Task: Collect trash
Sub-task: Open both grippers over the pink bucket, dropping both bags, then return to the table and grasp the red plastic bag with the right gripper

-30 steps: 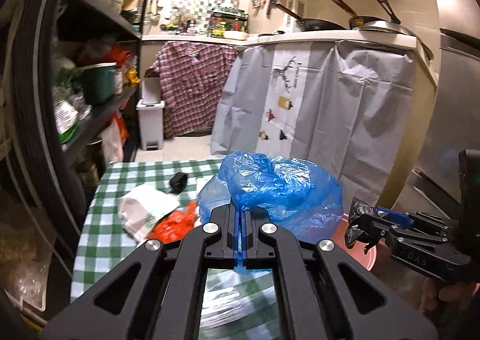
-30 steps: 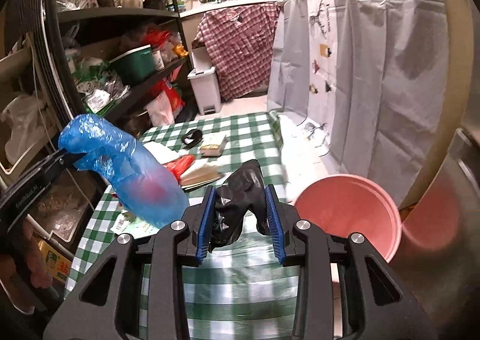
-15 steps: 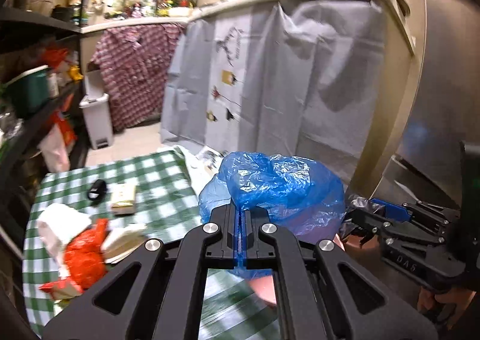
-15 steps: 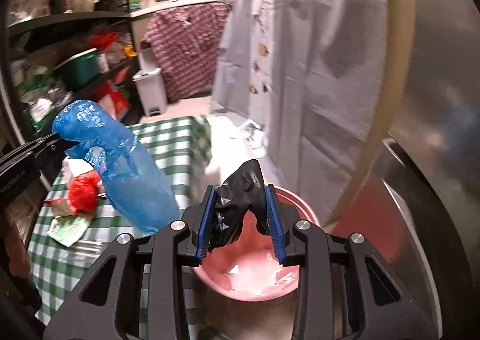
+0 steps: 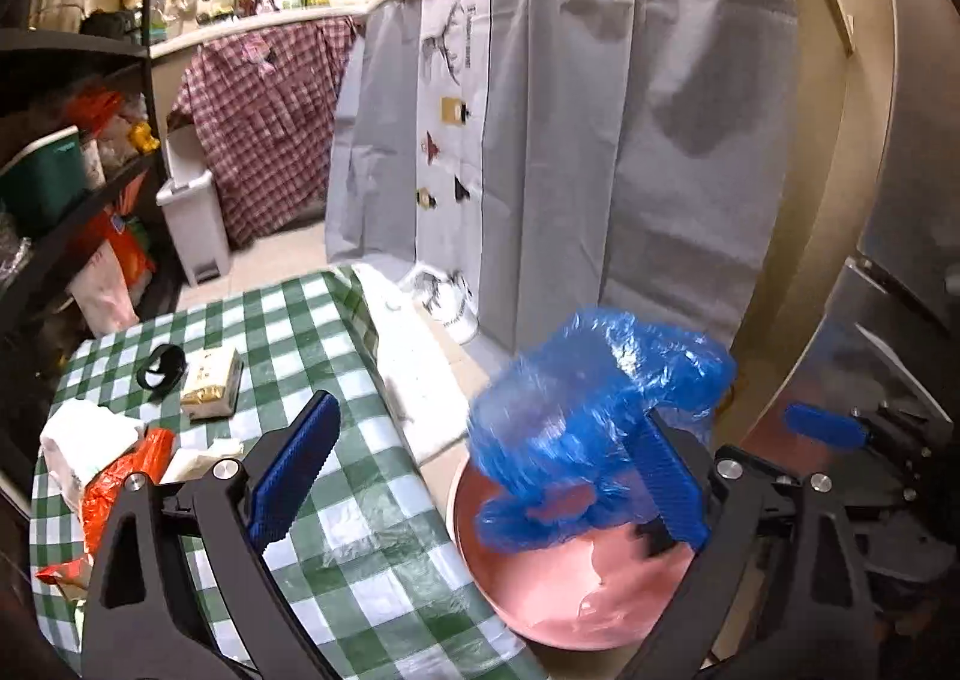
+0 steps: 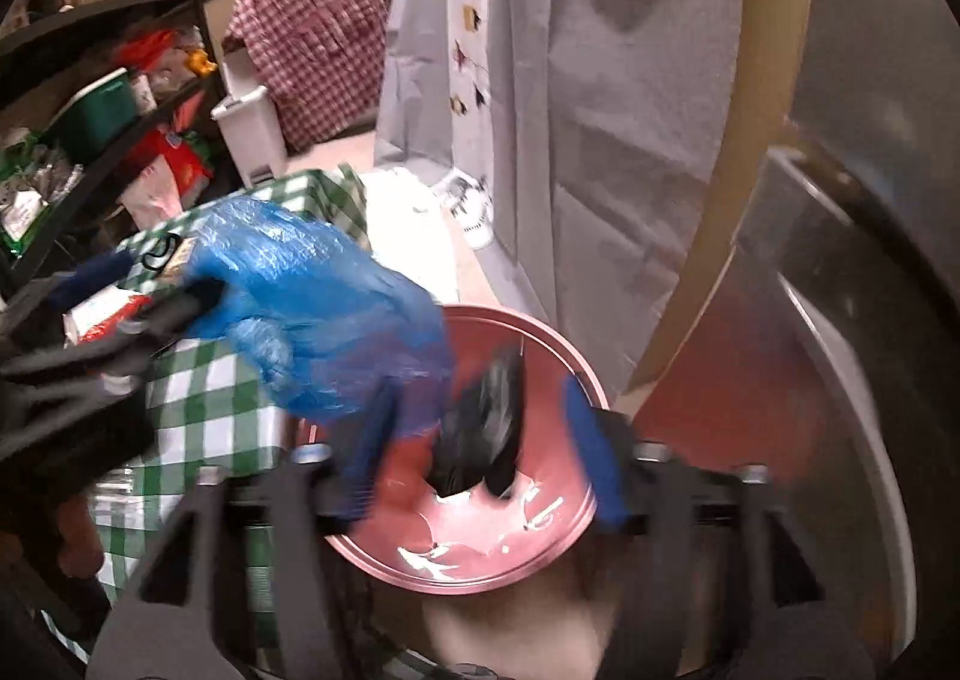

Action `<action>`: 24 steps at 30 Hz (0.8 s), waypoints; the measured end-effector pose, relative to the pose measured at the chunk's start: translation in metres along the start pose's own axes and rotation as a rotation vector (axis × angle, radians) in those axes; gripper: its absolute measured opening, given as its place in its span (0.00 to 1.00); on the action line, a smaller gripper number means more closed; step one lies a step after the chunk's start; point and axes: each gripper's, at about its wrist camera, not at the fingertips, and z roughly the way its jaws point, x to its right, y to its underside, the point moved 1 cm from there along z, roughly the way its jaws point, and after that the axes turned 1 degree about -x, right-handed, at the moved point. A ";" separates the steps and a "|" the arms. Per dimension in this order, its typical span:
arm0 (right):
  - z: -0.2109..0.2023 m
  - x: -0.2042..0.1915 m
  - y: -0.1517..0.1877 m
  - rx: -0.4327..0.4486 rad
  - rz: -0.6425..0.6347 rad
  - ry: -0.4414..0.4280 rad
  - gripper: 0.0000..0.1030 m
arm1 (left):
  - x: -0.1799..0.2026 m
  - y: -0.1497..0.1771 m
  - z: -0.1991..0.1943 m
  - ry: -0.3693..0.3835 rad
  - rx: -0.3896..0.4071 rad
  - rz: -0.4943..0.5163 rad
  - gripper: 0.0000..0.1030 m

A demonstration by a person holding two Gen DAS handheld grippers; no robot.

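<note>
Over the pink bucket (image 5: 540, 590), my left gripper (image 5: 486, 440) has its jaws opening wide. The crumpled blue plastic bag (image 5: 588, 416) hangs loose against its right finger, with no pad pressing it. In the right wrist view my right gripper (image 6: 480, 440) is blurred, with its jaws opening too. The black plastic bag (image 6: 486, 410) sits between them, free of the pads, above the bucket's mouth (image 6: 540, 530). The blue bag (image 6: 318, 302) and the left gripper (image 6: 120, 320) show at the left there. My right gripper's blue pad (image 5: 822, 428) shows at the right edge of the left wrist view.
A green-checked table (image 5: 336, 530) left of the bucket carries an orange bag (image 5: 114, 494), a white paper bag (image 5: 84, 434), a small box (image 5: 210, 386) and a black ring (image 5: 161, 369). Behind stand a grey curtain (image 5: 600, 140), a white pedal bin (image 5: 192, 218) and shelves (image 5: 60, 140).
Both grippers swung right from over the table to over the pink bucket. Both were shut on their bags; now both have opened and the blue and black bags are loose.
</note>
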 end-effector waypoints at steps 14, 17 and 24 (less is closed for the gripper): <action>-0.016 0.002 -0.003 0.059 0.005 0.025 0.73 | -0.001 0.003 0.005 -0.011 -0.033 0.017 0.88; -0.017 0.005 -0.005 0.058 0.023 0.021 0.73 | -0.006 0.002 0.001 -0.021 -0.032 0.004 0.88; -0.037 -0.010 -0.006 0.108 0.032 0.004 0.82 | -0.050 0.012 -0.042 -0.086 -0.017 -0.065 0.88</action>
